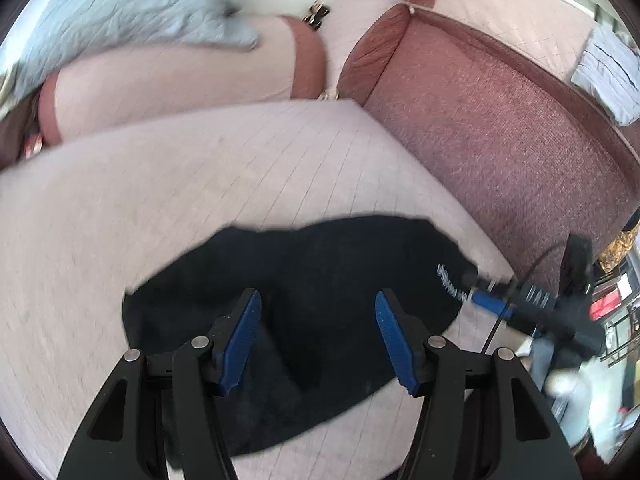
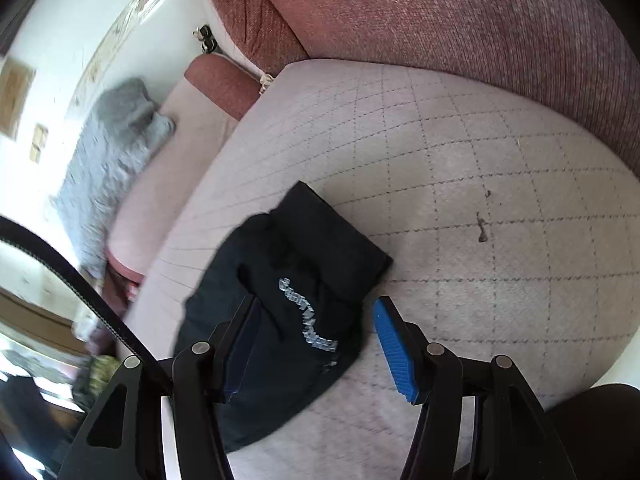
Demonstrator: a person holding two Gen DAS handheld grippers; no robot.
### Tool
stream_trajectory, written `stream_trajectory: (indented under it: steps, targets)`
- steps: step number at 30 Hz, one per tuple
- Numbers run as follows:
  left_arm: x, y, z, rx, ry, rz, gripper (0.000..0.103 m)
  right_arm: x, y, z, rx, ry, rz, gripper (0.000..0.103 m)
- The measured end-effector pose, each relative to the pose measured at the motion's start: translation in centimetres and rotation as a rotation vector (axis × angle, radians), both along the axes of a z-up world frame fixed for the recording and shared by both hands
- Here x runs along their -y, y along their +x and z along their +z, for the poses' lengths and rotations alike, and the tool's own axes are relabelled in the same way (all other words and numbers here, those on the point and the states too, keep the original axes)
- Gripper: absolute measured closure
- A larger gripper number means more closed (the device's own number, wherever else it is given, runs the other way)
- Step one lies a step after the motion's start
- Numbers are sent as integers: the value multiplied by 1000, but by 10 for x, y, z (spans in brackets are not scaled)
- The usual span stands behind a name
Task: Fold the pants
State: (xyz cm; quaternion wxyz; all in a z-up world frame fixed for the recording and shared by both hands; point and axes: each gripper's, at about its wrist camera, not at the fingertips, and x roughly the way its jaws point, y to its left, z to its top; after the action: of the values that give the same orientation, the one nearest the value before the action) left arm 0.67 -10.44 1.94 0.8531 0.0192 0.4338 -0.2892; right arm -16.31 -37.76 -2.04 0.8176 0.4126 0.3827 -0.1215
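Note:
The black pants (image 1: 304,304) lie folded into a compact bundle on the pale quilted sofa seat (image 1: 160,200). White lettering shows on the top layer of the pants (image 2: 308,320). My left gripper (image 1: 318,336) hovers above the bundle, jaws apart, nothing pressed between the blue pads. In the right wrist view my right gripper (image 2: 316,340) hangs over the lettered end of the pants, its jaws apart and clear of the cloth. The right gripper (image 1: 492,300) also shows at the right edge of the left wrist view, beside the bundle.
A dusty-red backrest cushion (image 1: 500,120) rises behind the seat (image 2: 480,200). A grey blanket (image 1: 132,12) lies over the sofa arm (image 2: 116,160) on the left. A folded light-blue cloth (image 1: 608,72) rests on the backrest at right. Shelves and clutter stand at the far right.

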Motion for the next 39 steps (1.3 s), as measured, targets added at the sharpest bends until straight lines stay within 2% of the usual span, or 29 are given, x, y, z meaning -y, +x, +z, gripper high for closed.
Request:
stream_trajectory:
  steps: [1, 3, 6, 9, 12, 15, 20, 26, 27, 28, 29, 30, 31, 32, 33, 36, 39]
  targets:
    - [7, 4, 2, 10, -12, -17, 44, 0, 2, -6, -15, -13, 7, 38]
    - [22, 12, 0, 14, -16, -41, 35, -1, 3, -20, -48, -7, 17, 38]
    - [48, 34, -10, -23, 8, -68, 35, 1, 3, -27, -14, -12, 13, 38]
    - [77, 60, -27, -107, 34, -137, 35, -1, 8, -29, 23, -25, 29, 36]
    - [110, 83, -41, -137, 72, -182, 35, -2, 12, -34, 57, -19, 45, 35]
    - [149, 105, -57, -172, 108, -240, 35, -4, 18, -36, 83, -9, 67, 27]
    - [204, 118, -86, -235, 184, -365, 35, -10, 29, -36, 116, -11, 99, 16]
    - [253, 102, -117, -285, 305, -531, 32, -11, 36, -37, 152, 15, 119, 17]
    - [257, 97, -119, -264, 329, -541, 30, -12, 37, -37, 154, 14, 124, 18]
    - [261, 89, -120, -228, 368, -559, 30, -13, 39, -37, 150, 9, 131, 23]
    - [263, 85, -120, -206, 390, -562, 35, -15, 41, -38, 145, 5, 140, 37]
    - [263, 83, -118, -192, 397, -561, 56, -16, 43, -39, 140, 12, 149, 48]
    - [261, 81, -113, -185, 391, -561, 63, -17, 45, -42, 133, 31, 158, 72]
    - [256, 82, -108, -198, 365, -557, 71, -16, 46, -47, 136, 71, 161, 75]
    - [251, 81, -102, -201, 337, -555, 86, -14, 46, -47, 144, 86, 154, 75]
    - [230, 76, -80, -173, 284, -522, 86, -19, 46, -39, 167, 53, 168, 76]
    - [204, 69, -58, -146, 234, -484, 86, -36, 47, -19, 186, -56, 211, 76]
